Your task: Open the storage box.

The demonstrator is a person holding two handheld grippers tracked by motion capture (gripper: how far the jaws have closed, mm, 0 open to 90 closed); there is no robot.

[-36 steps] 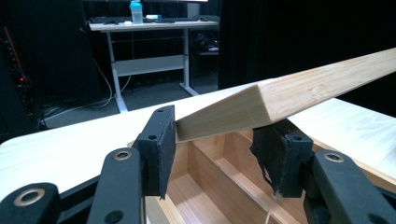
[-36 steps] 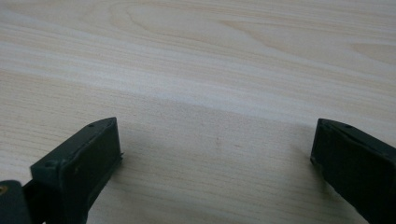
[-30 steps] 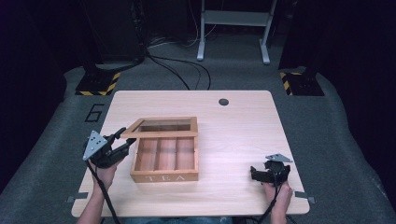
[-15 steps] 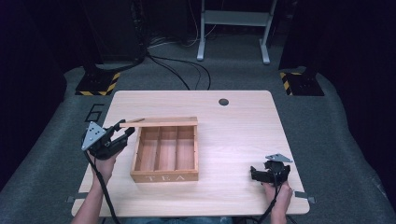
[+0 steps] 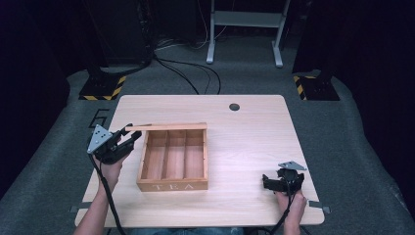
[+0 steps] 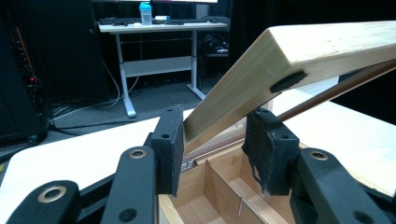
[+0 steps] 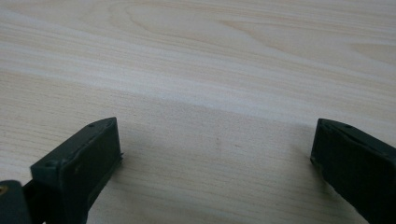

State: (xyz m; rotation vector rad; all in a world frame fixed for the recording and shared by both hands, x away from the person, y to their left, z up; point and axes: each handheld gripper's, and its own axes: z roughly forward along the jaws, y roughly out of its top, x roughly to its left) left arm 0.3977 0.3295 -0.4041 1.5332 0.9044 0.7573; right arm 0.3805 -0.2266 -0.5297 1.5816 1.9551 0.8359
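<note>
Now lid (image 6: pixel 299 60) swung up past vertical since last look, tea box (image 5: pixel 172 185) mid-table fully open. My left gripper (image 5: pixel 128 139) jaws just closed onto lid's left edge. Right gripper (image 5: pixel 268 182) idle near-right, jaws wide, empty.

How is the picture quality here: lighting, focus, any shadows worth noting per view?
High view: table evenly lit, surroundings nearly black, slightly soft overall. Left gripper view: lid of the tea box is brightly lit, jaws close up and a little soft, background desk dim. Right gripper view: wood grain blurred, soft shadows beside the right gripper.
</note>
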